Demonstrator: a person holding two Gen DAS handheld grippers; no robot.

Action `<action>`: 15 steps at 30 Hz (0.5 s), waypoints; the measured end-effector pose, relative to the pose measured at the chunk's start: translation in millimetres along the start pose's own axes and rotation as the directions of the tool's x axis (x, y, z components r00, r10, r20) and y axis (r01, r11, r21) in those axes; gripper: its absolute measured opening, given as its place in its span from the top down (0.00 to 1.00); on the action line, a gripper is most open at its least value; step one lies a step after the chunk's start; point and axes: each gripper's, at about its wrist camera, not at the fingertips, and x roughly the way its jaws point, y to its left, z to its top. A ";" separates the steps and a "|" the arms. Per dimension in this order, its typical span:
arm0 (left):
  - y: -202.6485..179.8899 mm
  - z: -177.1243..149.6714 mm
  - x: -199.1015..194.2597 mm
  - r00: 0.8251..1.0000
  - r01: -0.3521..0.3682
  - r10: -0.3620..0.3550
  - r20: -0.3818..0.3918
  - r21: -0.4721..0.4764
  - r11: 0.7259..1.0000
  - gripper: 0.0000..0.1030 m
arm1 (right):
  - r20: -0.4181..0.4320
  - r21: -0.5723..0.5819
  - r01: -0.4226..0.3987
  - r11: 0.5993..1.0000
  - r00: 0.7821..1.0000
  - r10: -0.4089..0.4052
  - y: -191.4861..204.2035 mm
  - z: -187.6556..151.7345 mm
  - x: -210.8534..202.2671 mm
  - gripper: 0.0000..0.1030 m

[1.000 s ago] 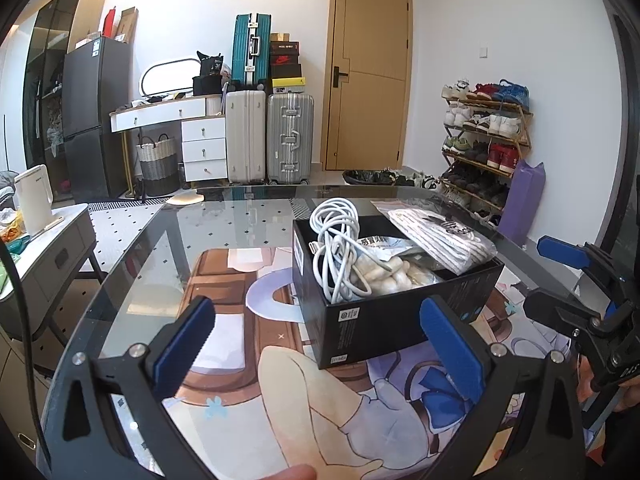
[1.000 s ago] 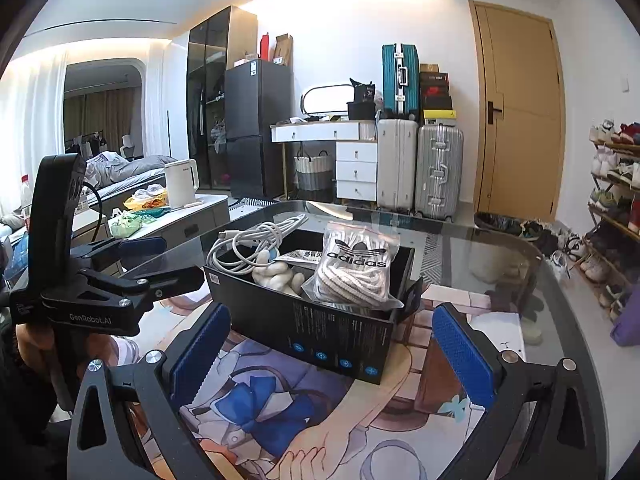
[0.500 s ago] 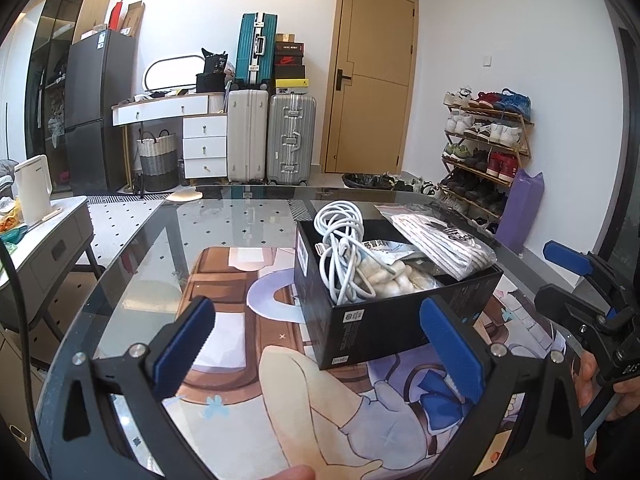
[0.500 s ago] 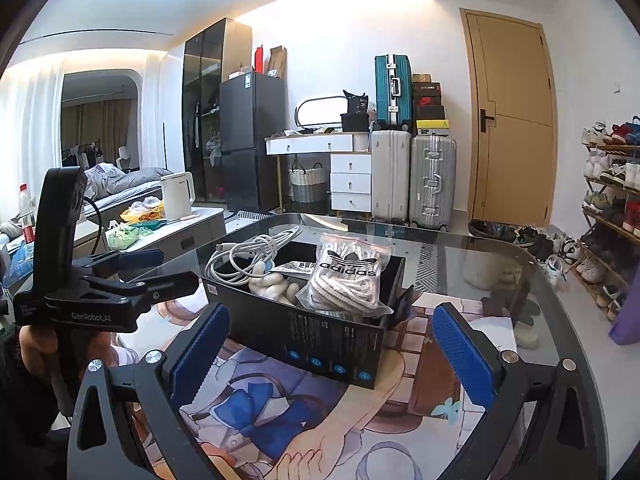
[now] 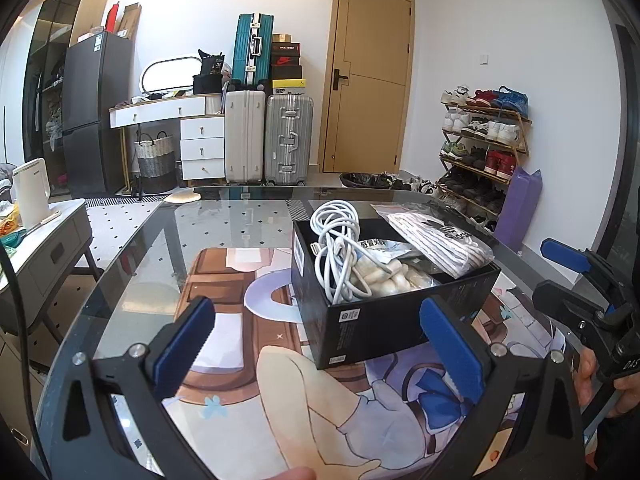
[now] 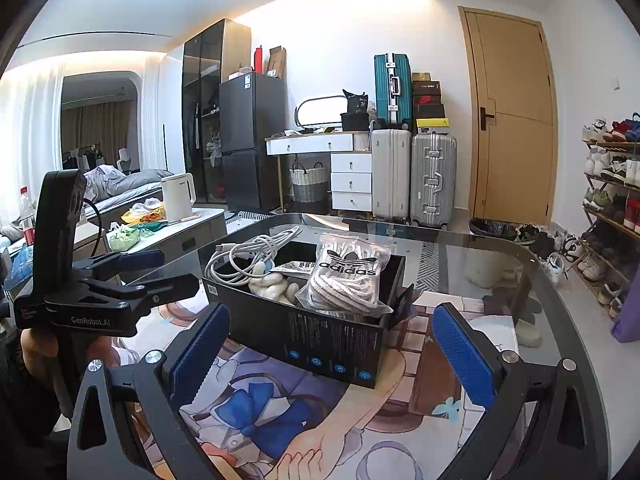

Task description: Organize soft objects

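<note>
A black cardboard box (image 5: 400, 320) (image 6: 320, 340) stands on a printed mat on a glass table. It holds a coiled white cable (image 5: 336, 248) (image 6: 248, 254), a bagged white adidas item (image 5: 444, 244) (image 6: 348, 280) and a pale soft lump (image 5: 384, 276) (image 6: 272, 284). My left gripper (image 5: 320, 344) is open and empty, just in front of the box; it also shows in the right wrist view (image 6: 160, 276). My right gripper (image 6: 328, 352) is open and empty before the box; it shows at the right edge of the left wrist view (image 5: 568, 276).
The glass table's round rim (image 5: 240, 192) curves behind the box. A side cabinet with a white kettle (image 5: 32, 192) stands to the left. Suitcases (image 5: 288, 140), a door and a shoe rack (image 5: 484, 140) lie beyond the table.
Both grippers have risen and pulled back slightly from the box, so it sits lower in both views. Nothing was gripped or let go.
</note>
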 end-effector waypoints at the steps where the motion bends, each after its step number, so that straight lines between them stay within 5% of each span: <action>1: 0.0 0.0 -0.1 1.000 -0.001 0.001 0.000 0.000 1.000 0.00 | 0.000 0.000 0.000 1.000 1.000 0.000 0.6 -0.1 -0.3 0.00; 15: -0.1 -0.4 -0.5 1.000 0.000 0.000 -0.005 -0.001 1.000 0.00 | 0.001 0.000 0.000 1.000 1.000 0.000 -0.2 -0.3 -0.1 0.00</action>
